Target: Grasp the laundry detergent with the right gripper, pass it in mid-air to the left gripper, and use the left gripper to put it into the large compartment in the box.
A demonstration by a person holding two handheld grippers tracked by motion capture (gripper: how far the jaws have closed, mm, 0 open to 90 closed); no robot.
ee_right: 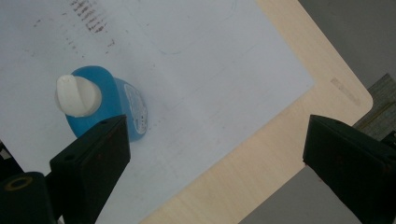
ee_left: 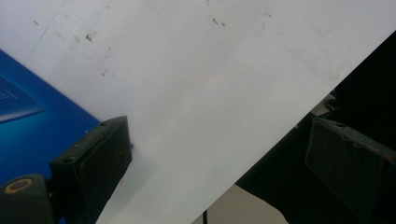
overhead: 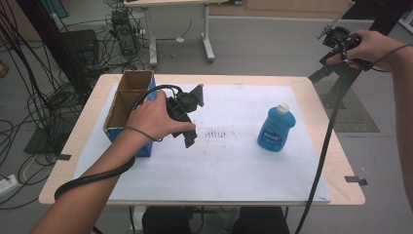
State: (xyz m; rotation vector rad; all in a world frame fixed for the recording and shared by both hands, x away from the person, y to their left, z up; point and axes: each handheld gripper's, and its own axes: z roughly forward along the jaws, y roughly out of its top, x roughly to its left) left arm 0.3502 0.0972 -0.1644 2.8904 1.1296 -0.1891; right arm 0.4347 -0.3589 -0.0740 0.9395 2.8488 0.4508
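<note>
A blue bottle [overhead: 276, 127] with a white cap stands upright on the white sheet [overhead: 229, 161], right of the table's middle. My right gripper [overhead: 336, 36] is held high beyond the table's far right corner, well away from the bottle. In the right gripper view it [ee_right: 215, 126] is open with nothing between its jaws, and the bottle [ee_right: 100, 100] lies below, beside the left jaw. My left gripper [overhead: 187, 131] rests low over the sheet, just right of an open box [overhead: 127, 105] with blue sides. In the left gripper view it [ee_left: 219, 135] is open and empty, with the box's blue side [ee_left: 37, 126] at the left.
The wooden table [overhead: 316, 97] borders the sheet on all sides. Faint dark smudges [overhead: 216, 132] mark the sheet between the left gripper and the bottle. The right gripper's cable [overhead: 324, 151] hangs across the table's right edge. Beyond the table are cables and another table's legs [overhead: 207, 34].
</note>
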